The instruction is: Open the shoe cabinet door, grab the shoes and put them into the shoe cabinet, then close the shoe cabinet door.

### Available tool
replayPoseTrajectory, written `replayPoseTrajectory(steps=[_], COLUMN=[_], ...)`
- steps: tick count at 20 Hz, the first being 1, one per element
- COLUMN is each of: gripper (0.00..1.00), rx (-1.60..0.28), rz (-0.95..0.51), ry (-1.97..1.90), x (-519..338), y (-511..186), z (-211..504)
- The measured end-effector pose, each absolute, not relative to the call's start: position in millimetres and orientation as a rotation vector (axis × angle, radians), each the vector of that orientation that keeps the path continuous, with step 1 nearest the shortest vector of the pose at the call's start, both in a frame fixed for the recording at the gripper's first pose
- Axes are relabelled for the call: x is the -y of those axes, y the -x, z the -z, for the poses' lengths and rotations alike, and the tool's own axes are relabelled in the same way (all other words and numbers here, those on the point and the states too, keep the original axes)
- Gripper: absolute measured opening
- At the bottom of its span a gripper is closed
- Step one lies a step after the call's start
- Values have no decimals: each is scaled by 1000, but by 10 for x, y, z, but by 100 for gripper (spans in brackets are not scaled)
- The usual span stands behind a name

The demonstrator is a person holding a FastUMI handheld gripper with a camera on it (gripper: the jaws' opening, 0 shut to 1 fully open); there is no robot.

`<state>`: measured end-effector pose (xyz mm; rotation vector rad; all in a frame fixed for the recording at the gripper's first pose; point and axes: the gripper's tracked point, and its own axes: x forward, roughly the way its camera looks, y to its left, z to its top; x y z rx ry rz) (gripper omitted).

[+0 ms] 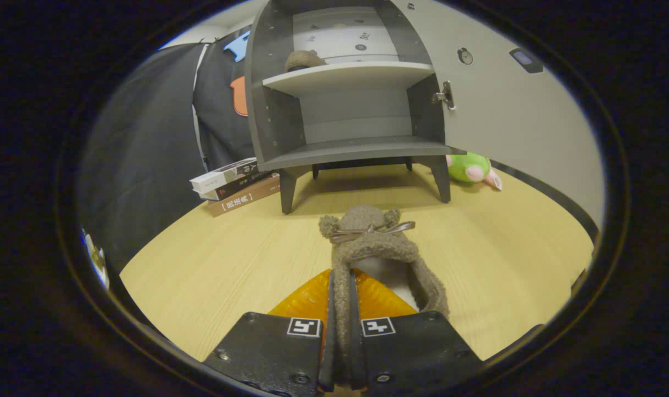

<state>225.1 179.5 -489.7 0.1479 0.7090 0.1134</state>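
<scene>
**Fuzzy shoe pinched at its collar, cabinet open ahead**

The gripper (341,309) was closed on one wall of a fuzzy brown shoe (374,253), both fingers pressing the left side of its collar between them. The shoe's toe, with two pompoms and a ribbon bow, pointed toward the shoe cabinet (351,105) beyond the fingers. Whether the shoe rested on the wooden table (213,264) or hung just above it could not be told.

The cabinet door (494,99) stood swung open to the right. A second brown shoe (304,59) lay on the upper shelf, at its left side; the lower shelf (362,149) was bare. Table lay open between the held shoe and the cabinet's legs.

Three stacked books (236,184) lay just left of the cabinet's front leg. One green plush toy (471,169) lay beside its right leg, under the open door.
</scene>
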Motion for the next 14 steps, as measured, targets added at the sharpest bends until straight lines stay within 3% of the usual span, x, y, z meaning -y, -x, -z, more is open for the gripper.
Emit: replayPoseTrajectory(steps=[6, 14], gripper=[14, 14], rx=[-628, -450], rz=[-161, -127], ry=[-167, -173], x=[-1746, -1652], y=[-1933, -2010], z=[4202, 2962])
